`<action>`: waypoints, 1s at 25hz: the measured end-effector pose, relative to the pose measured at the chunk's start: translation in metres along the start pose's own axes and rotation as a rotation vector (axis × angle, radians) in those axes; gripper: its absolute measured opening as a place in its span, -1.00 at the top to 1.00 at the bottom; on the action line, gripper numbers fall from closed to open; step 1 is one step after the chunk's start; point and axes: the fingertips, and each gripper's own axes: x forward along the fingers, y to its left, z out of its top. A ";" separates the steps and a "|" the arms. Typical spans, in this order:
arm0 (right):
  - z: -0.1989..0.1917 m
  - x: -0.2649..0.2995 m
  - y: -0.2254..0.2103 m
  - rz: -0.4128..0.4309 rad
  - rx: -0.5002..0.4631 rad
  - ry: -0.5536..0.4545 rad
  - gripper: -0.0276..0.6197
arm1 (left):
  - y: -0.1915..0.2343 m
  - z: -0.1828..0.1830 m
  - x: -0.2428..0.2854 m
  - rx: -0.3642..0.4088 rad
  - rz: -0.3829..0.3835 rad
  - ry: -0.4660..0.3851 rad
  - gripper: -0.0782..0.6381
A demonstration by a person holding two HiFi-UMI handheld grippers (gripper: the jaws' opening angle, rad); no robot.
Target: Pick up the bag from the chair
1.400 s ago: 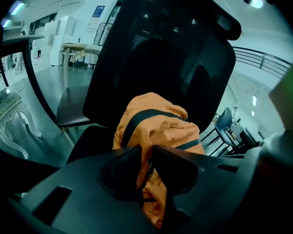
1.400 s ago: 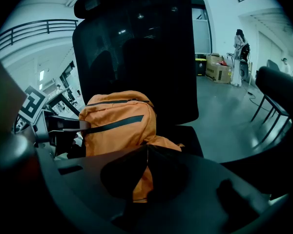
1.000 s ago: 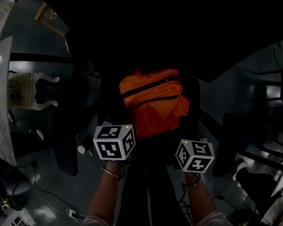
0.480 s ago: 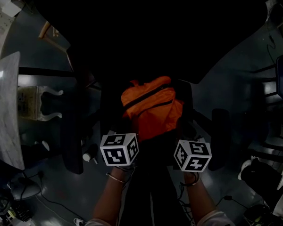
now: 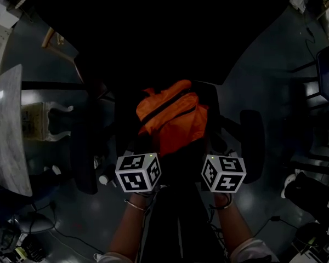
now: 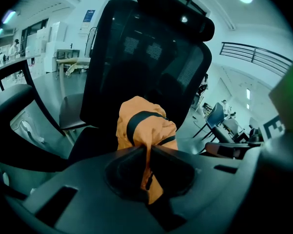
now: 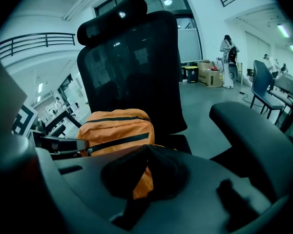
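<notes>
An orange bag (image 5: 169,113) with black zip bands sits on the seat of a black office chair (image 5: 252,141). Both grippers are at its near edge. In the head view my left gripper (image 5: 149,148) is at the bag's lower left and my right gripper (image 5: 207,149) at its lower right. In the left gripper view the left gripper (image 6: 147,154) is shut, with the bag (image 6: 142,126) pinched as an orange fold between the jaws. In the right gripper view the right gripper (image 7: 145,152) is also shut on the bag (image 7: 118,129); orange cloth shows under the jaw tips.
The chair's tall mesh backrest (image 6: 146,57) rises right behind the bag, and armrests (image 7: 249,130) flank the seat. A grey table edge (image 5: 8,130) lies to the left. More chairs (image 7: 266,84), boxes (image 7: 209,77) and people stand far off across the floor.
The bag has bunched up and tilted, looking narrower between the two grippers. The two marker cubes have drawn slightly closer together and the head view has shifted.
</notes>
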 end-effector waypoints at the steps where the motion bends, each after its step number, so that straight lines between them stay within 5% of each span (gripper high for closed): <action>1: 0.000 -0.003 -0.001 -0.001 0.003 -0.003 0.82 | -0.003 -0.001 -0.002 0.000 -0.002 0.000 0.70; 25: 0.021 -0.106 0.023 -0.039 0.065 -0.127 0.82 | -0.056 0.016 -0.093 0.060 -0.078 -0.059 0.71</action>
